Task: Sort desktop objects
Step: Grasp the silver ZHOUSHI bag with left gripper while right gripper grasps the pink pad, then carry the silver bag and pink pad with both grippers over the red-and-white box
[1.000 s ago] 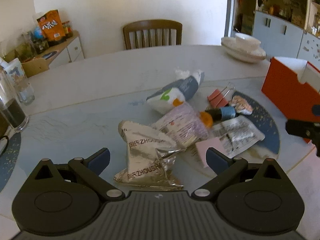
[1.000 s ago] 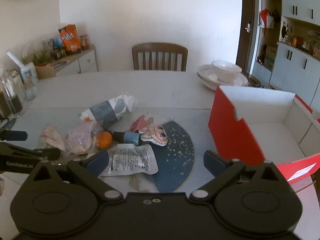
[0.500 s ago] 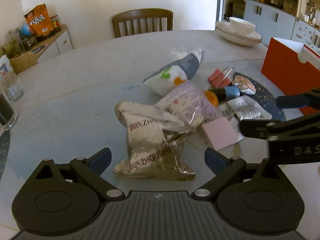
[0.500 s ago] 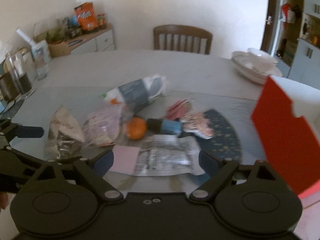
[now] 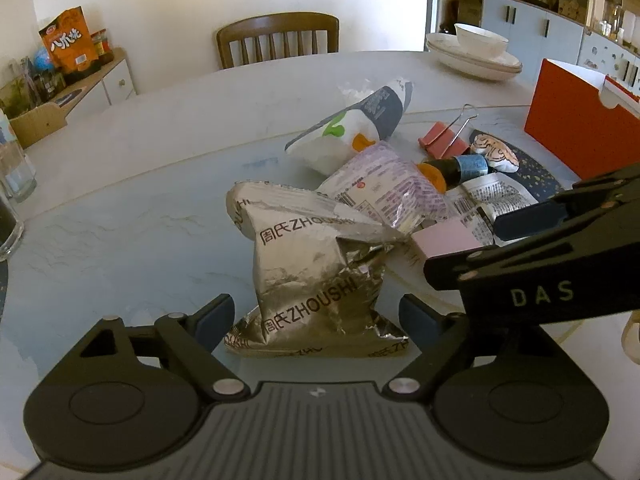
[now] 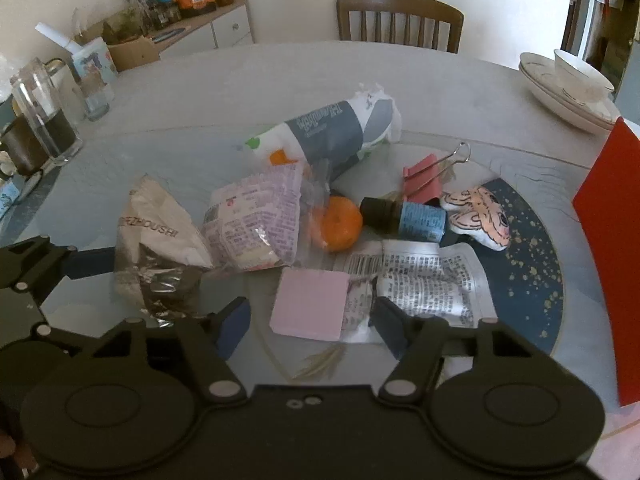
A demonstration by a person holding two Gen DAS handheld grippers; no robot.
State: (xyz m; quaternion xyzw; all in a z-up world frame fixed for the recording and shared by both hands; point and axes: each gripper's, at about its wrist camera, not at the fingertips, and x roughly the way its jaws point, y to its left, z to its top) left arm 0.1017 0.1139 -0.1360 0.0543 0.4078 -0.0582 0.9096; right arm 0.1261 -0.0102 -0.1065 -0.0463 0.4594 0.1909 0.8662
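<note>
A heap of objects lies mid-table: a silver snack bag (image 5: 316, 276) (image 6: 160, 248), a purple packet (image 5: 384, 184) (image 6: 256, 224), a white-and-grey pouch (image 6: 332, 128), an orange (image 6: 338, 228), a small dark bottle (image 6: 404, 216), pink binder clips (image 6: 422, 184), a printed sachet (image 6: 424, 280) and a pink sticky-note pad (image 6: 310, 304) (image 5: 444, 238). My left gripper (image 5: 316, 320) is open, its fingers either side of the silver bag's near end. My right gripper (image 6: 312, 320) is open, its fingers either side of the pink pad. It also shows in the left wrist view (image 5: 532, 216).
A red box (image 5: 576, 128) (image 6: 612, 240) stands at the right. Stacked white dishes (image 5: 476, 56) sit at the back right, glass jars (image 6: 44, 120) at the left edge. A wooden chair (image 5: 280, 40) stands behind the table. A dark blue placemat (image 6: 532, 248) lies under the right-hand items.
Both grippers moved in toward the heap. The left closed in on the silver bag; the right swung left and forward to straddle the pink pad. Both stayed open.
</note>
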